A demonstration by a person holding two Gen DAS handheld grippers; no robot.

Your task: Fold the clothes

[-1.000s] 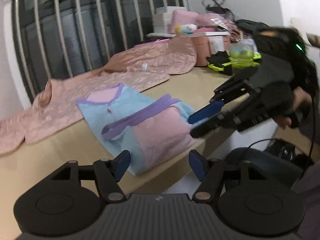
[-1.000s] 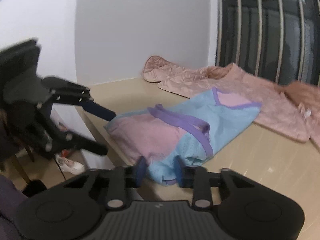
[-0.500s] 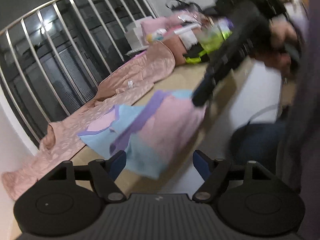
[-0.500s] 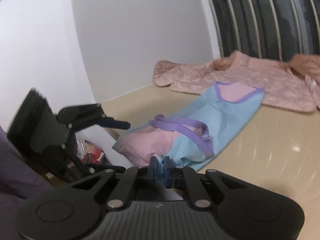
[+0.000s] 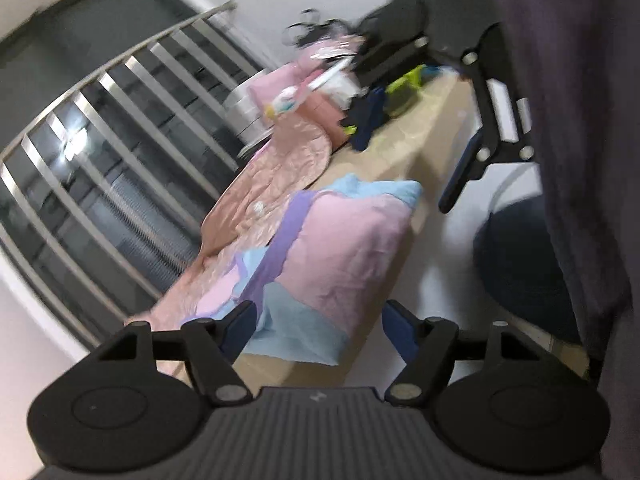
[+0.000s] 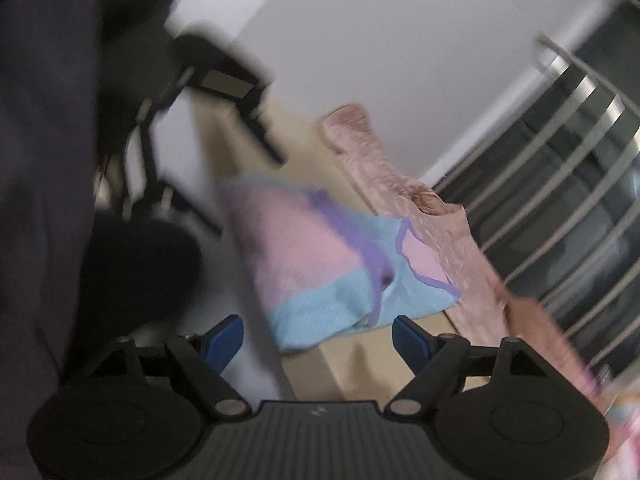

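You are letting the folded pink-and-blue garment (image 5: 340,248) lie at the table (image 5: 424,136) edge: right gripper (image 6: 318,338) jaws opening, left gripper (image 5: 316,330) closing slightly, both empty.

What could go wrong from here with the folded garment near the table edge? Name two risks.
1. The blue and pink garment overhangs the table edge and neither hand-held gripper holds it, so it may slide off.
2. The right hand-held gripper is opening with nothing between its fingers; the fold could spring loose or catch the peach quilted garment it touches.
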